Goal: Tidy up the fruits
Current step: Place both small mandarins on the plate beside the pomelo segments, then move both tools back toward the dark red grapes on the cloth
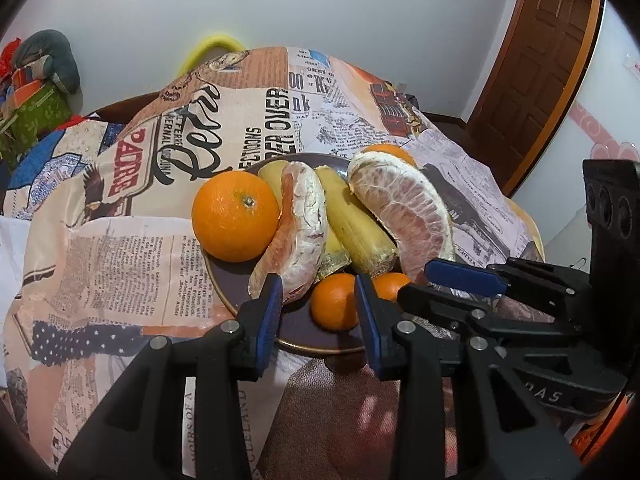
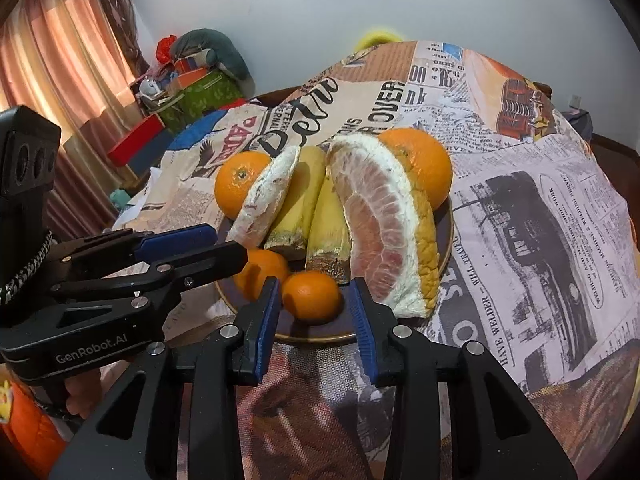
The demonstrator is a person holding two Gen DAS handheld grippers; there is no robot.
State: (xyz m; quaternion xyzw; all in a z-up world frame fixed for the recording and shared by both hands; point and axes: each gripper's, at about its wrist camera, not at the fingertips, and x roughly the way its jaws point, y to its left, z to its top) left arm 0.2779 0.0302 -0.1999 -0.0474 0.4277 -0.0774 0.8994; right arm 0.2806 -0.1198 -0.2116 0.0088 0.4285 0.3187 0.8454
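Note:
A dark plate [image 1: 240, 300] [image 2: 448, 220] on the table holds a big orange [image 1: 236, 216] [image 2: 236, 184], a second orange [image 2: 420, 164] at the back, two bananas [image 1: 356, 220] [image 2: 320, 216], two peeled pomelo pieces [image 1: 408, 208] [image 2: 384, 232] and two small mandarins [image 1: 334, 302] [image 2: 312, 296]. My left gripper [image 1: 318, 316] is open, its blue pads either side of the left mandarin, just short of it. My right gripper [image 2: 314, 312] is open around the right mandarin, apart from it. Each gripper shows from the side in the other's view.
The table wears a newspaper-print cloth [image 1: 120, 248] [image 2: 540, 220]. Boxes and bags [image 2: 192, 84] are piled at the back left by a curtain [image 2: 60, 60]. A wooden door [image 1: 540, 60] stands at the right. A yellow chair back [image 1: 216, 46] rises behind the table.

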